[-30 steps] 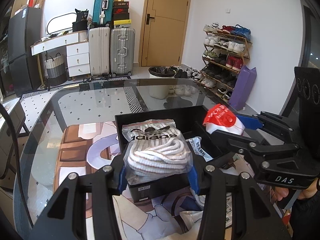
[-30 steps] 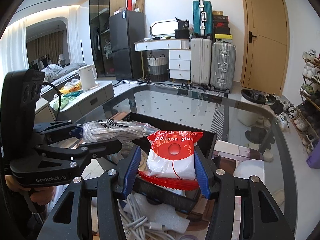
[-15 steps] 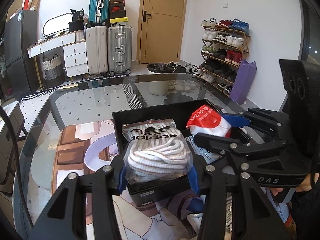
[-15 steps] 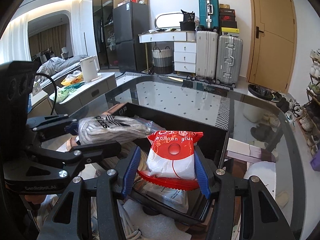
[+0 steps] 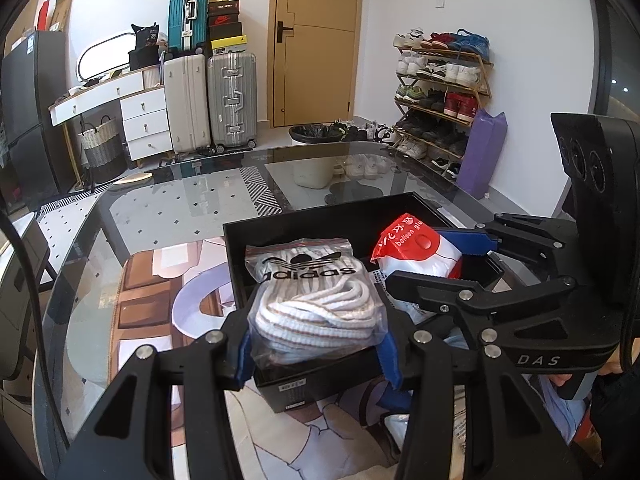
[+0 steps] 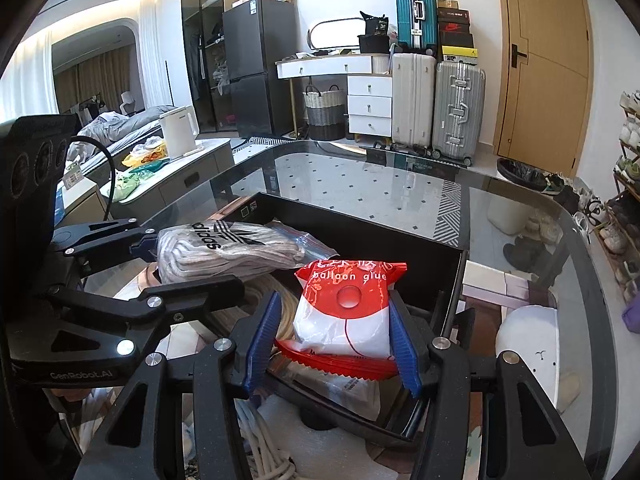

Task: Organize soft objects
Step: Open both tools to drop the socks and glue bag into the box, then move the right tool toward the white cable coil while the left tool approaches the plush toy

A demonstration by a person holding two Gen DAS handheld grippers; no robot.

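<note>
A clear adidas bag of white laces (image 5: 316, 304) sits between the blue pads of my left gripper (image 5: 316, 354), over the near left corner of the black box (image 5: 304, 232). The jaws are opening, but the pads still touch the bag. My right gripper (image 6: 340, 344) is shut on a red and white balloon glue packet (image 6: 344, 312) and holds it upright over the box (image 6: 380, 240). In the right wrist view, the laces bag (image 6: 232, 252) and left gripper (image 6: 188, 264) are at the left. In the left wrist view, the packet (image 5: 416, 248) and right gripper (image 5: 432, 260) are at the right.
The box stands on a printed mat (image 5: 152, 304) on a glass table (image 6: 360, 176). A flat white packet (image 6: 352, 390) lies in the box. White cords (image 6: 268, 444) lie near the table's front edge. Suitcases (image 5: 212, 100) and a shoe rack (image 5: 440, 92) stand beyond the table.
My right gripper has sunk with the packet and come closer to the left gripper over the box. The laces bag stays between the left pads.
</note>
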